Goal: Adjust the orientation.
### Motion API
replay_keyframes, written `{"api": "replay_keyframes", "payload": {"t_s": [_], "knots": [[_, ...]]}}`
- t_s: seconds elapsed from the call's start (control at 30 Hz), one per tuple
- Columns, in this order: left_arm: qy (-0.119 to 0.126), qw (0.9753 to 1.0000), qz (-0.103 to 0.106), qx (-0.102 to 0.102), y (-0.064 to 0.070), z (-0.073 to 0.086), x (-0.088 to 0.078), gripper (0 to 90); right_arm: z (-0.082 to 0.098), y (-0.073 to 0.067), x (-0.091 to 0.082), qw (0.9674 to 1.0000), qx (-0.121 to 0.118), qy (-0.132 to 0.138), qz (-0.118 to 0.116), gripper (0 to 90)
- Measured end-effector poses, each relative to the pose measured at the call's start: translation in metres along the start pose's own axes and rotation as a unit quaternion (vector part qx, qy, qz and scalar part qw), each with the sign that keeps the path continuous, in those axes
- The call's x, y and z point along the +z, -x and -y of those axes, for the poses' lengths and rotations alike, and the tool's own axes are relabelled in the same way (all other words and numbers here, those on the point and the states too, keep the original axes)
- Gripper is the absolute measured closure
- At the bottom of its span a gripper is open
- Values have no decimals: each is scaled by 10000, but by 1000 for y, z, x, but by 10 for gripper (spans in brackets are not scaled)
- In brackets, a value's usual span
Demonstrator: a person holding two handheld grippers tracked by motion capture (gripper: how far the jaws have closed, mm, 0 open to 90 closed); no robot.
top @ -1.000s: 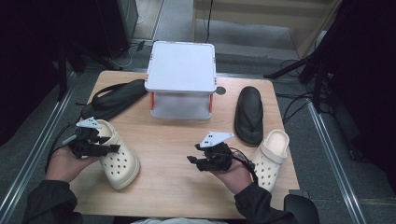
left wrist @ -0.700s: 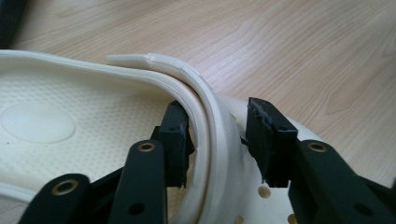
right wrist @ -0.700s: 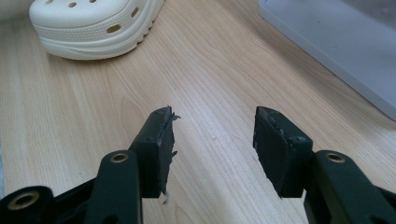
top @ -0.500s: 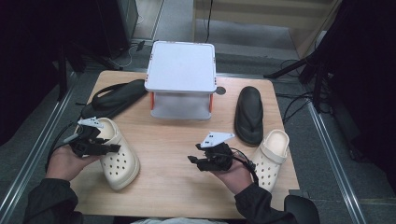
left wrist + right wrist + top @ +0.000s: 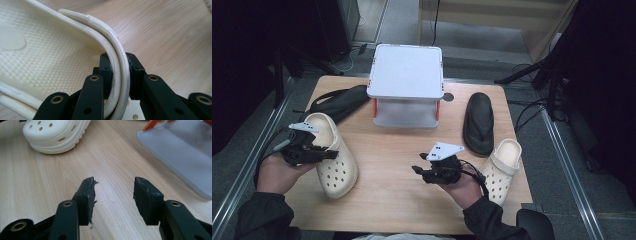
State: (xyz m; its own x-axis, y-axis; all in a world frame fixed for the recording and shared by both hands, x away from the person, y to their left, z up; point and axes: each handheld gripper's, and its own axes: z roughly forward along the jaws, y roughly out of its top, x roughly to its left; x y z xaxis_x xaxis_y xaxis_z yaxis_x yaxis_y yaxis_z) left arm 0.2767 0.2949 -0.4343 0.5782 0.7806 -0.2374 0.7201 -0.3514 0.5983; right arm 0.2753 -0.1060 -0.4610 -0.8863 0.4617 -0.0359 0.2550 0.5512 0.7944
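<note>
A cream clog [image 5: 338, 167] lies at the table's left, its heel end tipped up. My left gripper [image 5: 330, 154] is shut on it: in the left gripper view the jaws [image 5: 119, 75] pinch the clog's side wall and strap [image 5: 50, 57]. They have just been closing on that wall. My right gripper [image 5: 417, 172] hovers open over bare wood near the table's middle. Its jaws [image 5: 113, 192] have just closed a little, with nothing between them. The second cream clog [image 5: 502, 167] rests to the right of the right hand. The right gripper view shows the held clog's toe [image 5: 53, 135] farther off.
A translucent box with a white lid [image 5: 406, 85] stands at the back middle of the wooden table [image 5: 397, 200]; its lid edge [image 5: 180, 147] lies to the right gripper's right. One black flip-flop [image 5: 339, 102] lies left of it, another [image 5: 478, 122] right of it.
The left gripper's jaws have closed on the clog's side wall, and the hand has risen slightly, tipping up the clog's heel end. The right hand has stayed put.
</note>
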Motion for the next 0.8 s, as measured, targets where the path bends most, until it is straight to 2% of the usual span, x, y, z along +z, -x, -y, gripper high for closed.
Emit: {"api": "replay_keyframes", "payload": {"t_s": [0.07, 0.13, 0.2, 0.27, 0.4, 0.47, 0.5, 0.53, 0.63, 0.8], "knots": [[143, 9998, 140, -7, 6, -5, -5, 783, -2, -3, -1, 9999, -82, 77, -24, 528], [162, 9998, 149, -10, 10, -8, -6, 783, -2, -4, -1, 9999, -104, 104, -47, 527], [152, 9997, 146, 94, 17, -12, -5, 783, -2, -4, -2, 9999, -98, 110, -64, 526], [150, 9995, 240, 100, 23, -16, -2, 782, -3, -5, -2, 9998, -89, 146, -94, 527], [30, 9990, 437, 59, 35, -26, 10, 782, -3, -5, -4, 9995, 43, 192, -243, 526], [-3, 9985, 541, 129, 44, -32, 18, 782, -2, -4, -5, 9995, 64, 190, -224, 525], [-28, 9978, 619, 247, 52, -38, 24, 782, -2, -4, -5, 9995, 78, 192, -227, 525], [-28, 9978, 619, 247, 52, -38, 24, 781, -2, -4, -5, 9995, 78, 192, -227, 525], [-89, 9963, 781, 337, 64, -49, 36, 781, -1, -4, -7, 9995, 101, 196, -222, 524], [-243, 9947, 879, 472, 79, -65, 53, 781, 3, -3, -8, 9994, 220, 192, -202, 524]]}}
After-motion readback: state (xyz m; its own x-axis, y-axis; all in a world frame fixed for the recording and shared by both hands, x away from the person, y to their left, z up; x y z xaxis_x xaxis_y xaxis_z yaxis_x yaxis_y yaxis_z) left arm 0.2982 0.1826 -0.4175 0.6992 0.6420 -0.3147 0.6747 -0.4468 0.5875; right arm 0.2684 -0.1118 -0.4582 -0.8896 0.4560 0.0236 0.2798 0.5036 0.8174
